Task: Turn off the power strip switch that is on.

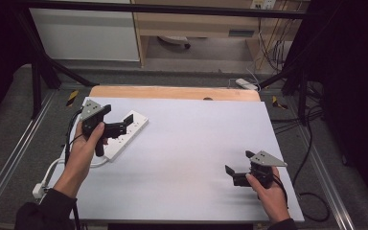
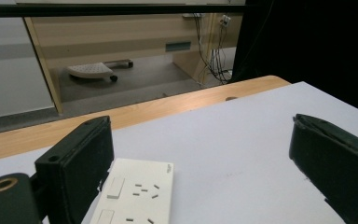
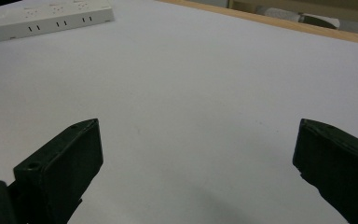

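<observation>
A white power strip (image 1: 133, 128) lies at the far left of the white table top (image 1: 196, 143). My left gripper (image 1: 124, 123) hovers just above the strip, jaws wide open and empty. In the left gripper view the strip's end with its switches and sockets (image 2: 137, 193) lies below and between the open left gripper (image 2: 205, 172). My right gripper (image 1: 239, 163) is low over the bare surface near the front right, open with nothing in it. In the right gripper view the right gripper (image 3: 196, 172) faces the bare top, with the strip (image 3: 46, 21) far off at upper left.
The strip's white cable (image 1: 52, 167) loops off the table's left edge to a plug (image 1: 38, 190). A wooden strip (image 1: 172, 92) borders the table's far edge. Black frame posts (image 1: 36, 81) stand at the back corners. Dark cables (image 1: 311, 191) trail on the floor at right.
</observation>
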{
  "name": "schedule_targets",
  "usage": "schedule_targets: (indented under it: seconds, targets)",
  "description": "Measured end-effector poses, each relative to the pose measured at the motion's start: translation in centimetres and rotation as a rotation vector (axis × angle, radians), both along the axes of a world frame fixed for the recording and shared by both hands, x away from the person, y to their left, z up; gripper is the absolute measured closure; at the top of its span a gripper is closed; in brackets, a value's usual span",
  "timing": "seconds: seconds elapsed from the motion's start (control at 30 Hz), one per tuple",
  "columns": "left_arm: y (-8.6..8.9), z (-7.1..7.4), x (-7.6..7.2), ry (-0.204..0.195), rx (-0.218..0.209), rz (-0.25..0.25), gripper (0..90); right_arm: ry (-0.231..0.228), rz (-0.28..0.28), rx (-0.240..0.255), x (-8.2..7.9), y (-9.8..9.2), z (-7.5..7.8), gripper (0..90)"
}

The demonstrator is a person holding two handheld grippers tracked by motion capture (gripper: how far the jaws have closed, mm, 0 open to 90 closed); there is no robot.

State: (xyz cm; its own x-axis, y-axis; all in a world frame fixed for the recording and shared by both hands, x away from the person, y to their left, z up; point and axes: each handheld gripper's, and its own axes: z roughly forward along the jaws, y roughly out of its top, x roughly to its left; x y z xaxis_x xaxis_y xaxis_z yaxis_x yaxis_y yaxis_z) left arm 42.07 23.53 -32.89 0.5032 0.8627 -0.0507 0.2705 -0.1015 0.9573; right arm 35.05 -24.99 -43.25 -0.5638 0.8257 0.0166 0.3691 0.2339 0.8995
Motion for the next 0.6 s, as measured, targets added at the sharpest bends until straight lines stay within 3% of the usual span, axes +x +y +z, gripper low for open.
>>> schedule_targets:
  seconds: [0.27,0.6]
  targets:
    - [0.0,-0.2,-2.1,-0.015,-0.011,-0.03,6.2,0.005,-0.008,-0.002,0.0,-0.1,0.0,2.1]
    - [0.4,-2.2,-4.4,-0.005,0.0,-0.041,6.1,0.007,-0.011,-0.011,0.0,0.0,-0.1,2.2]
